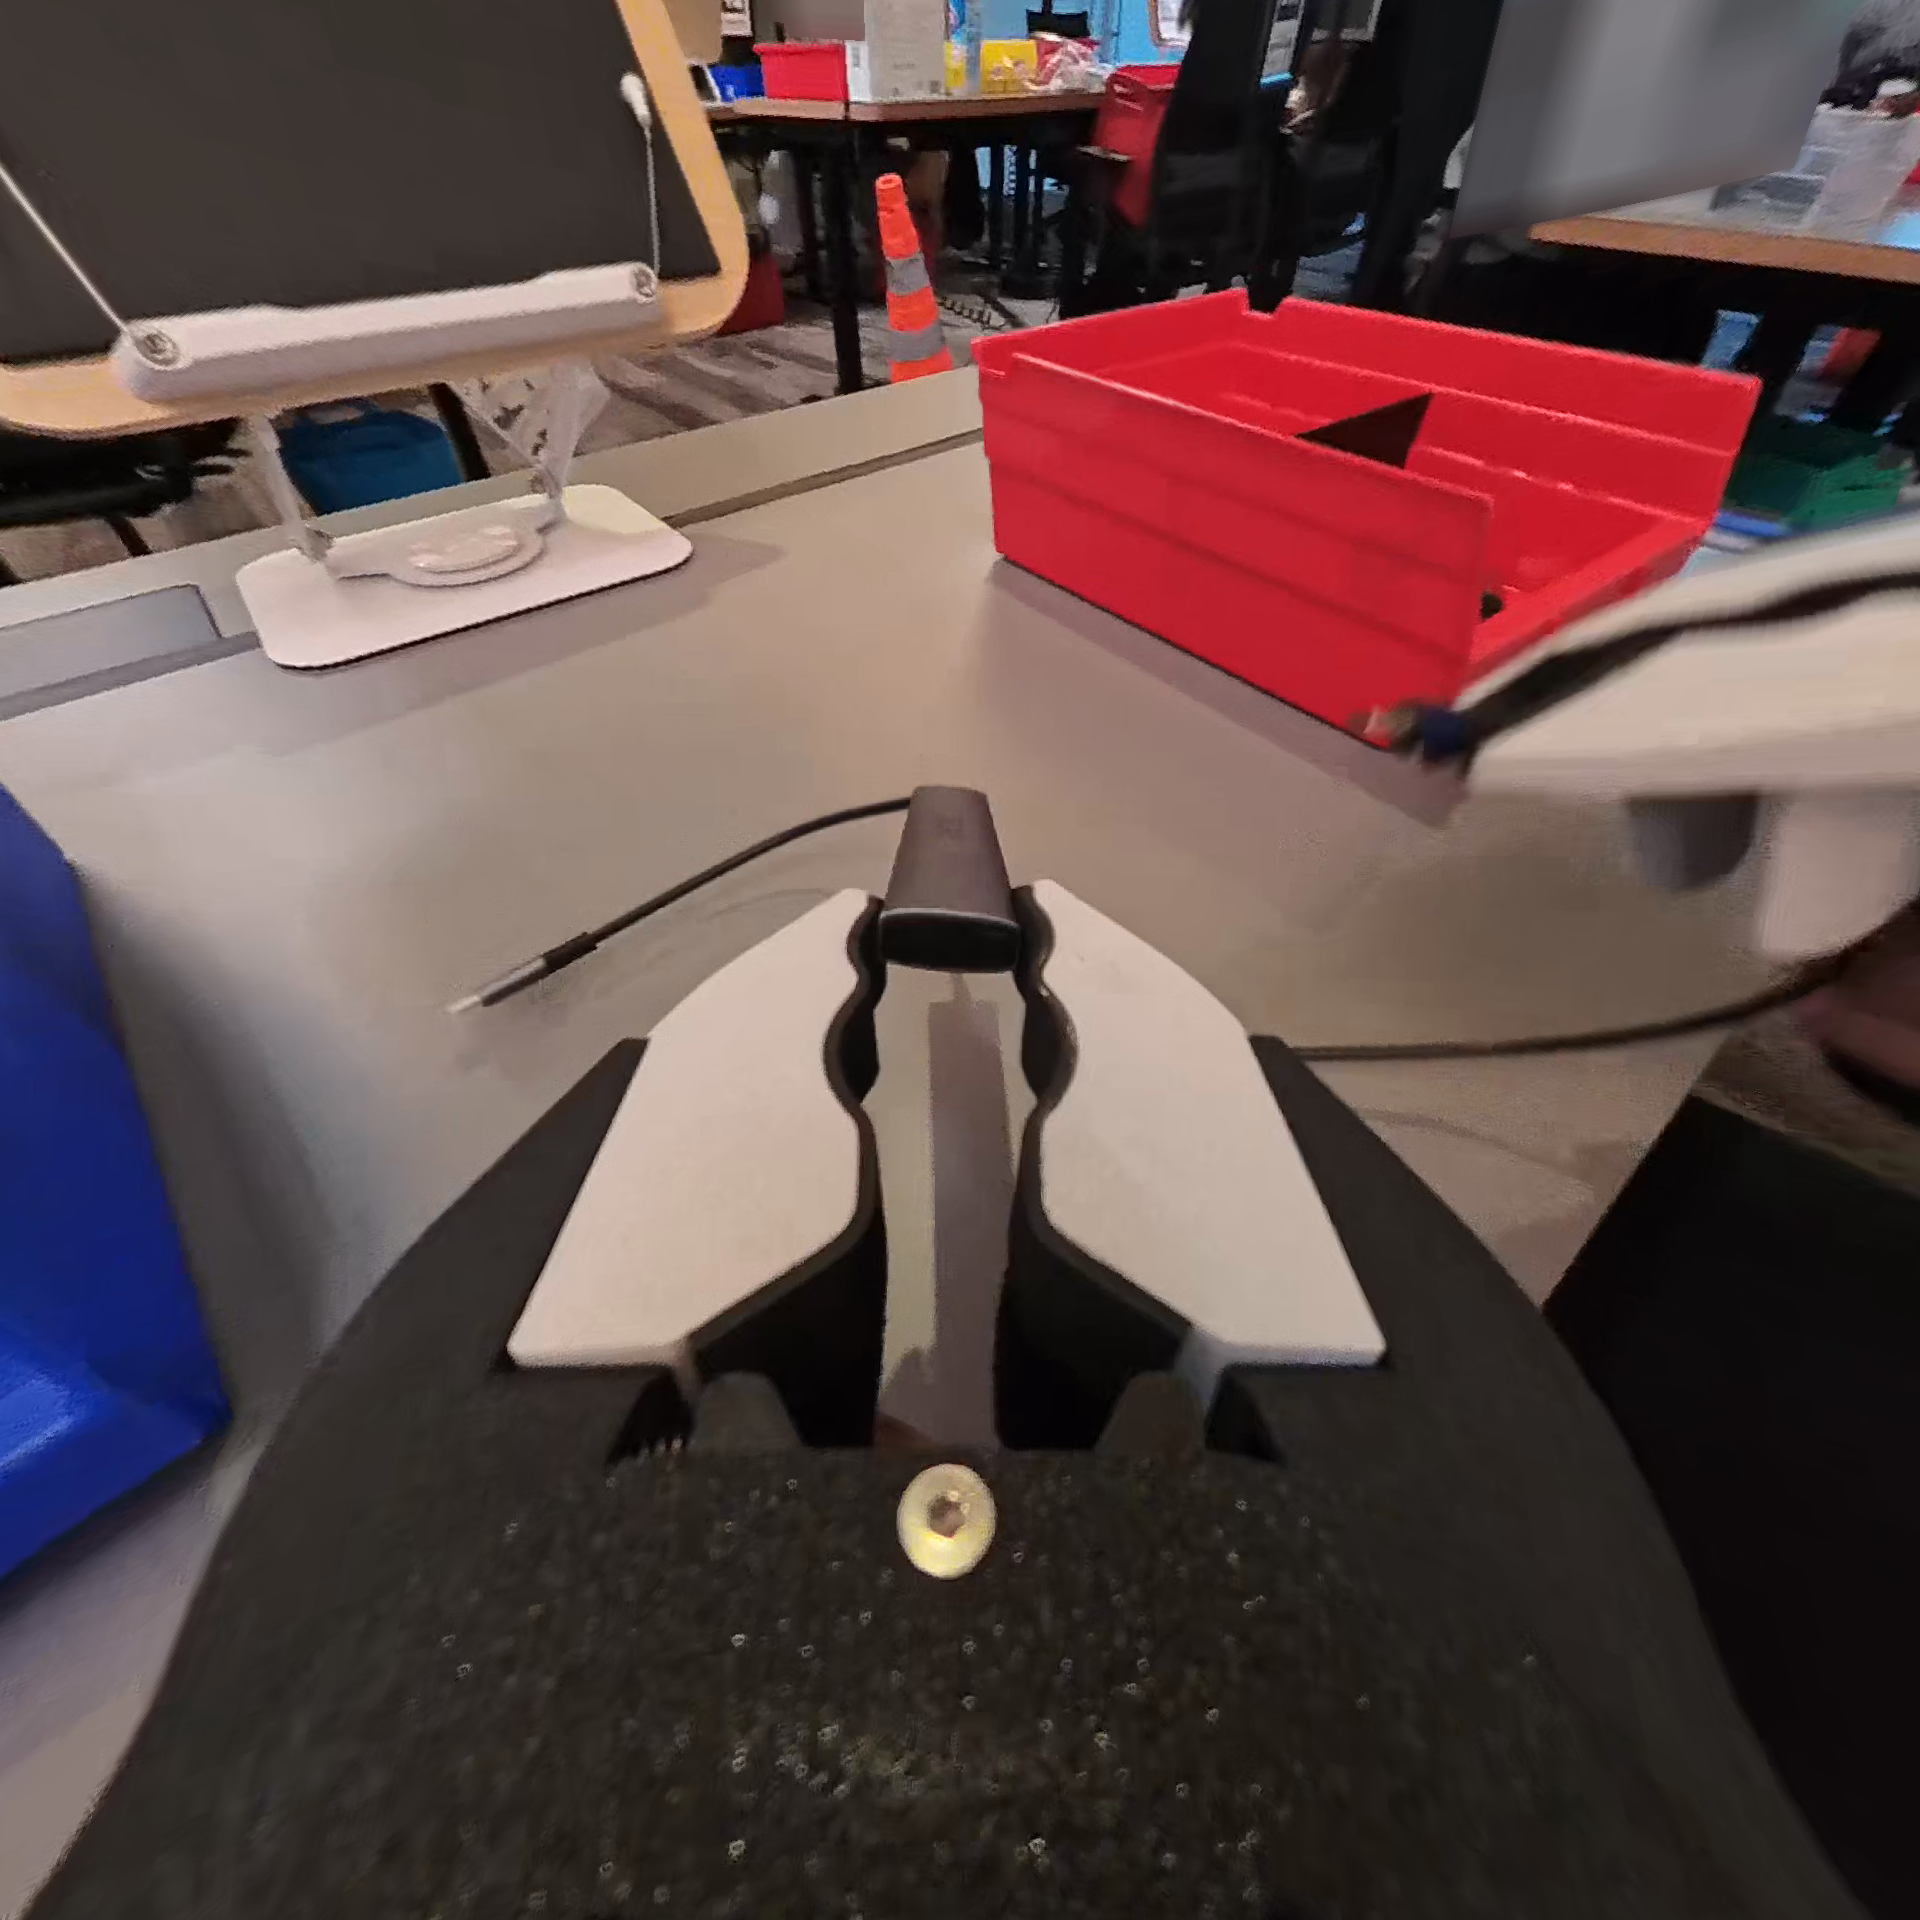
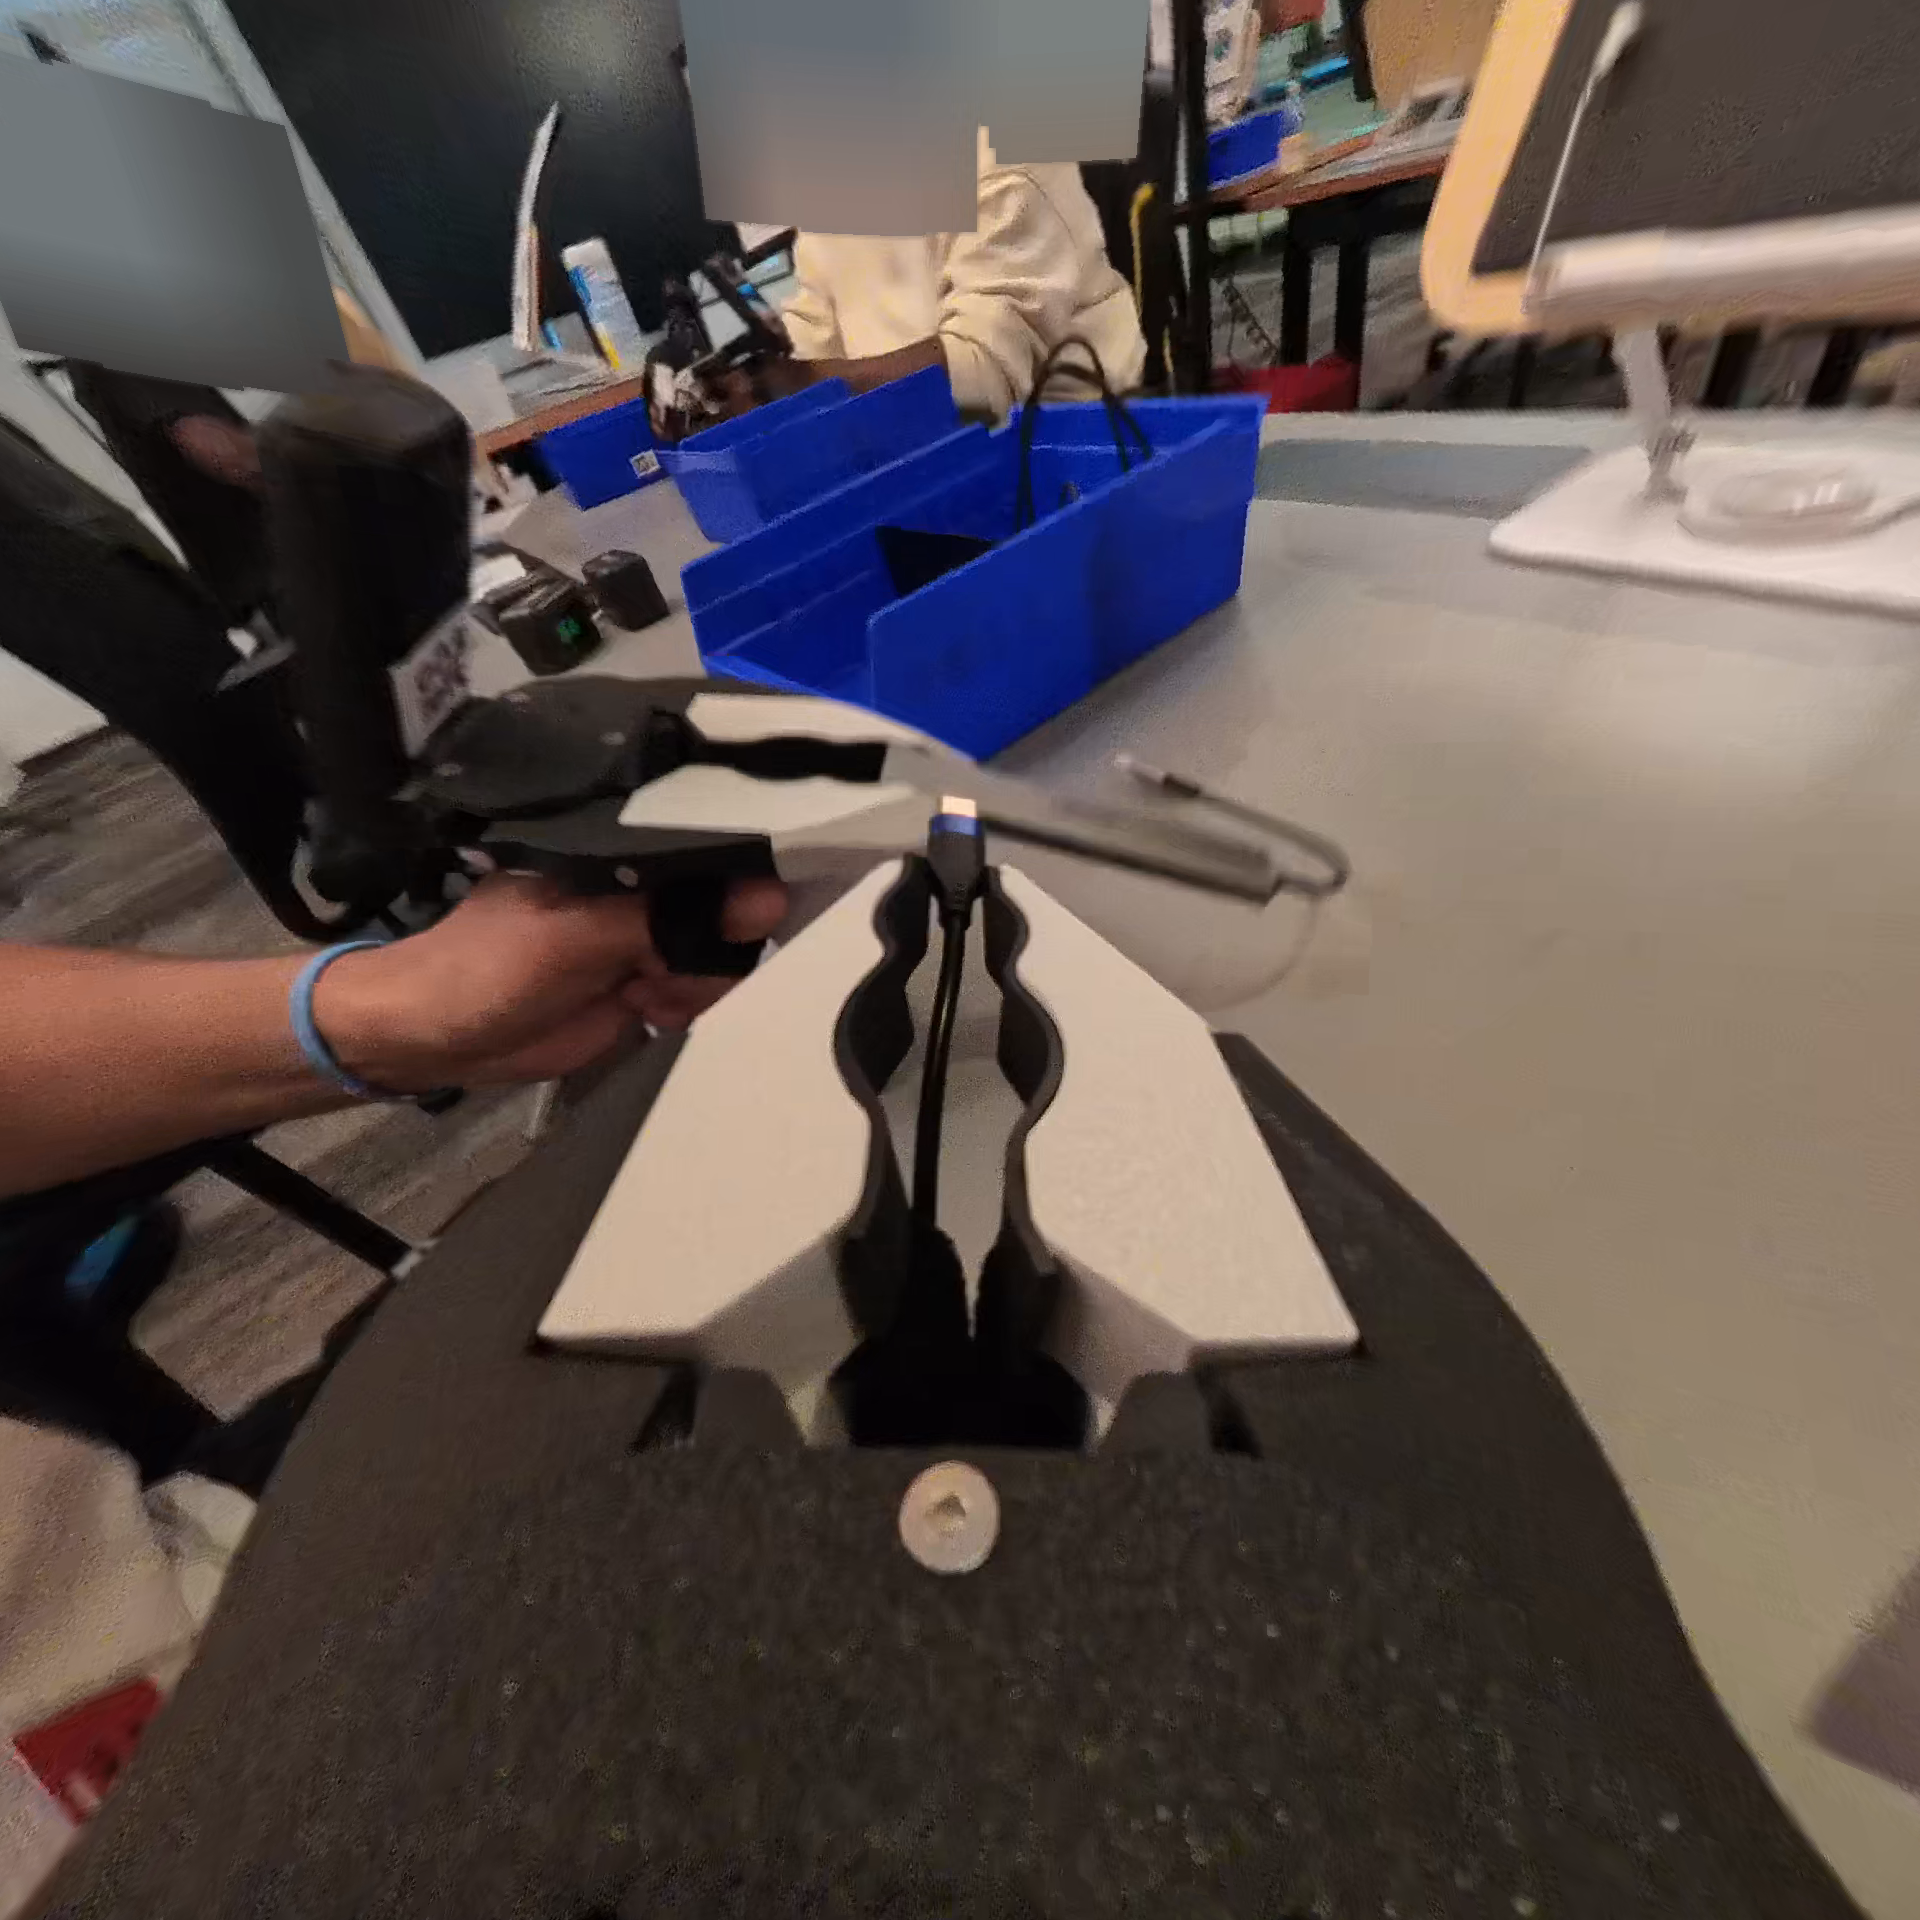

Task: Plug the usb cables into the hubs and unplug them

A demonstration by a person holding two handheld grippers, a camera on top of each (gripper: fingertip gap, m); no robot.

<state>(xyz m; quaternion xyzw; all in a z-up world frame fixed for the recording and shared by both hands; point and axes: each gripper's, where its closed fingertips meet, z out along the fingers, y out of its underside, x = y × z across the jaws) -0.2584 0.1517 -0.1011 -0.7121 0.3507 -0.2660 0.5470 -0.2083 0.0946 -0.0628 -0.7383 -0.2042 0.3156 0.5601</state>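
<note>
The left gripper's (image 1: 948,935) fingers (image 1: 748,1091) pinch the hub (image 1: 945,883) across its near end, above mid-tabletop (image 1: 831,675); the right gripper's (image 2: 954,883) fingers (image 2: 1122,1122) pinch the plug (image 2: 956,847), its tip just short of the hub's side. The hub looks light, rigid and slick, best clamped across its flat faces. The plug is stiff, its cable limp, so grip the moulded body. A red bin (image 1: 1351,488), blue bin (image 2: 987,582) and stand (image 1: 457,561) ring the tabletop, well apart; nothing blocks.

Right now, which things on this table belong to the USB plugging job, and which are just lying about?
In the job:
USB hub, clamped in the left gripper
USB cable, clamped in the right gripper

Lying about:
red bin
blue bin
tablet stand
</note>
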